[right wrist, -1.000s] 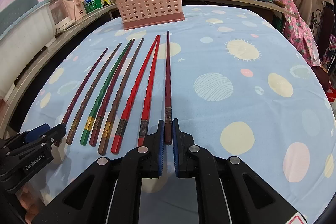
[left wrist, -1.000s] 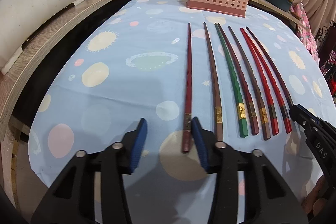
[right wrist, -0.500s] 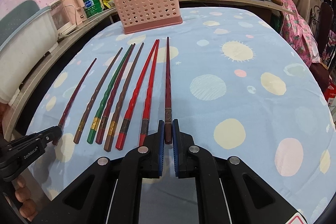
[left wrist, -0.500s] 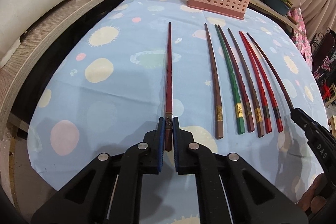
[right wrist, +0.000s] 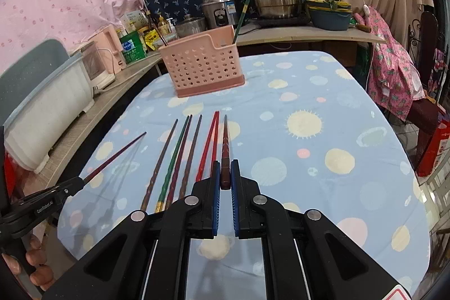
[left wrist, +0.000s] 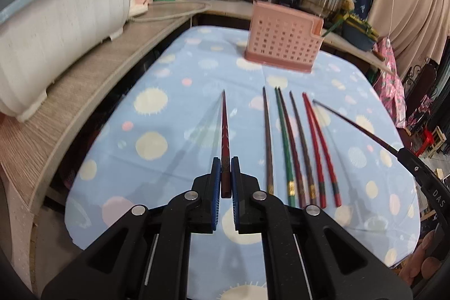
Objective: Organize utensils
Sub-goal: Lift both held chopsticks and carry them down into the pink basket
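Left wrist view: a dark red chopstick [left wrist: 225, 131] is pinched by its butt end in the left gripper [left wrist: 225, 182], lifted off the tablecloth [left wrist: 157, 114]; likewise a second one [right wrist: 225, 148] in the right gripper [right wrist: 225, 182]. Held so far back, either tip could be swung aside and the pink basket [right wrist: 201, 69] missed.

Left gripper [left wrist: 224, 182] and right gripper [right wrist: 224, 176]: black angular arms, blue pads, silver screws (white lettering outside).

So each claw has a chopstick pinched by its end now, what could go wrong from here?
Each claw, left and right, grips only the thick end of its chopstick, so the long free part could swing or slip. A drooping tip might knock the six chopsticks still on the cloth. The holder already has sticks inside, so the new ones could snag.
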Tool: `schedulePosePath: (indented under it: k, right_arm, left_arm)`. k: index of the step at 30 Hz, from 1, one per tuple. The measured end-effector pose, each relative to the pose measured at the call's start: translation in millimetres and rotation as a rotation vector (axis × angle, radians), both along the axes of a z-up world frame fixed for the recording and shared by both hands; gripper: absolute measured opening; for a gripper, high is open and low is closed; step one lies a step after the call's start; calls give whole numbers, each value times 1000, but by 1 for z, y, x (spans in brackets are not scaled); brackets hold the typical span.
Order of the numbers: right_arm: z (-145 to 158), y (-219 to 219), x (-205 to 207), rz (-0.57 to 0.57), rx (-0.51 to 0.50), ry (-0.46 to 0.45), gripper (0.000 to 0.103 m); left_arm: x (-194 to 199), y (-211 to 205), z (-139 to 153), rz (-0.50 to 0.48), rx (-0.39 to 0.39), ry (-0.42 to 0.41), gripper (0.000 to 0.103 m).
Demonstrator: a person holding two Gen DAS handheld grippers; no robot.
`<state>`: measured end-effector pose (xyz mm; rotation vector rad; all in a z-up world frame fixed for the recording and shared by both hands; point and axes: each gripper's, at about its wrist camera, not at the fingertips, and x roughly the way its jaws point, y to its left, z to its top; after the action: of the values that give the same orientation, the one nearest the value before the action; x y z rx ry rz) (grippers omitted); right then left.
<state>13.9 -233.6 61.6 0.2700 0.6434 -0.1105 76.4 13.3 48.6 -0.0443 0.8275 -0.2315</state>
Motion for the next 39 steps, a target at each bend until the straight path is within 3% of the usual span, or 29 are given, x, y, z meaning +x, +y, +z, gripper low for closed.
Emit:
schedulePosePath:
  k: [10, 24, 29, 39]
  right_arm:
    - [61, -21, 10, -26, 8, -116, 7]
    - [123, -35, 56, -8, 6, -226, 7]
    - [152, -36, 85, 12, 5, -276, 7]
    - [220, -50, 168, -10, -7, -412, 7]
  left_arm:
    - [22, 2, 64, -5, -27, -112, 7]
    - [83, -12, 133, -36, -102, -175, 7]
    - [104, -24, 162, -48, -122, -216, 7]
    - [173, -53, 235, -12, -173, -385, 7]
